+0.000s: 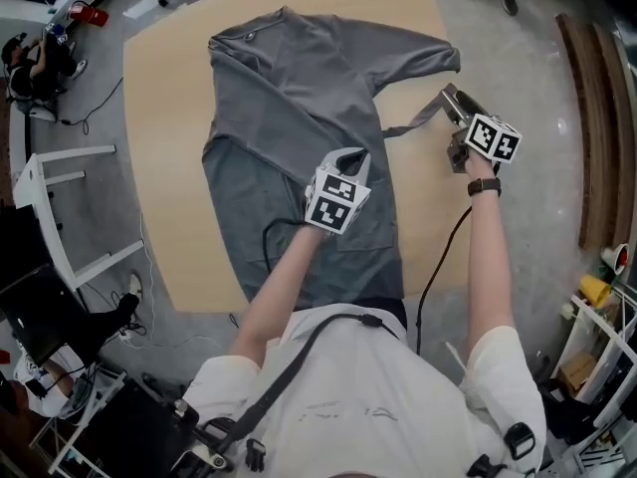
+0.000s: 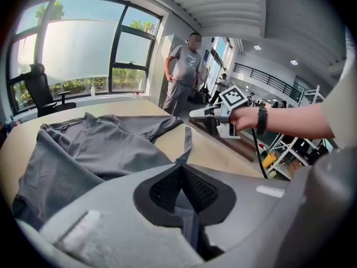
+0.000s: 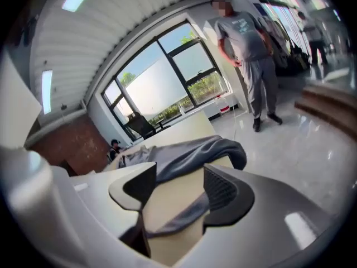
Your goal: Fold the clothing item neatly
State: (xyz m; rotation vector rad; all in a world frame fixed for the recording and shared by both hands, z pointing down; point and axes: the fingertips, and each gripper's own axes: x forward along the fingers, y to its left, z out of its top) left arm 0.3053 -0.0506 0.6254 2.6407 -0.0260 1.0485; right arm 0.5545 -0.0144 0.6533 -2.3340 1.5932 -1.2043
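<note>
A grey long-sleeved shirt (image 1: 289, 78) lies spread on the tan table (image 1: 164, 118), with one sleeve reaching right at the far edge. My left gripper (image 1: 353, 157) sits over the shirt's right side, shut on a pinch of its fabric (image 2: 180, 166). From that pinch a narrow strip of cloth (image 1: 408, 122) stretches right to my right gripper (image 1: 446, 96) beyond the table's right edge. In the right gripper view the jaws (image 3: 178, 186) stand open. The strip (image 3: 184, 214) lies loose between them, leaning against the right pad, and the sleeve (image 3: 195, 149) lies behind.
A person (image 2: 184, 66) stands beyond the table's far end, also seen in the right gripper view (image 3: 245, 49). A black cable (image 1: 438, 267) hangs from the right gripper. A white stand (image 1: 60, 207) is left of the table, and wooden planks (image 1: 587, 118) lie on the floor at right.
</note>
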